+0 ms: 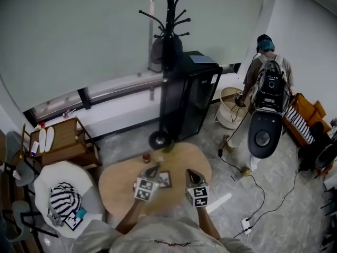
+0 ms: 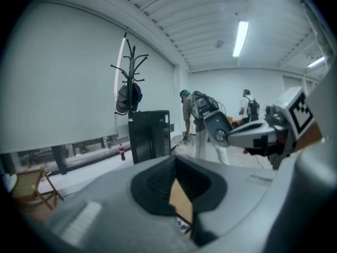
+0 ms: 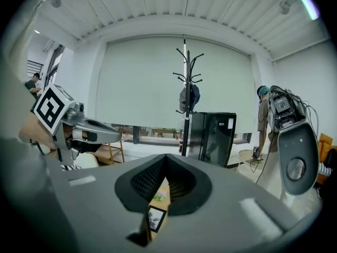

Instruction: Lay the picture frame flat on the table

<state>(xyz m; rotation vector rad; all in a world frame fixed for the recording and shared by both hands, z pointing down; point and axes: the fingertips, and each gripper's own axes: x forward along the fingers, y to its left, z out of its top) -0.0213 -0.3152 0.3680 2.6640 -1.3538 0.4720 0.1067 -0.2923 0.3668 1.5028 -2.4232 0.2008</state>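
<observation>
The picture frame [image 1: 165, 179] is small and dark-edged, and it lies flat on the round wooden table [image 1: 121, 186], between my two grippers. My left gripper [image 1: 154, 168] hangs above the table just left of the frame, jaws shut and holding nothing. My right gripper [image 1: 189, 173] hovers just right of the frame, jaws also shut and empty. In the right gripper view the picture frame [image 3: 156, 217] shows below the closed pads [image 3: 152, 181]. In the left gripper view, bare table [image 2: 181, 199] shows under the left gripper [image 2: 175, 159].
A small red object [image 1: 146, 156] and a green one [image 1: 167, 149] sit at the table's far edge. Beyond stand a black cabinet [image 1: 187, 91] and a coat stand [image 1: 169, 15]. A white chair with striped cloth [image 1: 63, 196] is at the left. A person [image 1: 266, 78] and floor cables [image 1: 253, 194] are at the right.
</observation>
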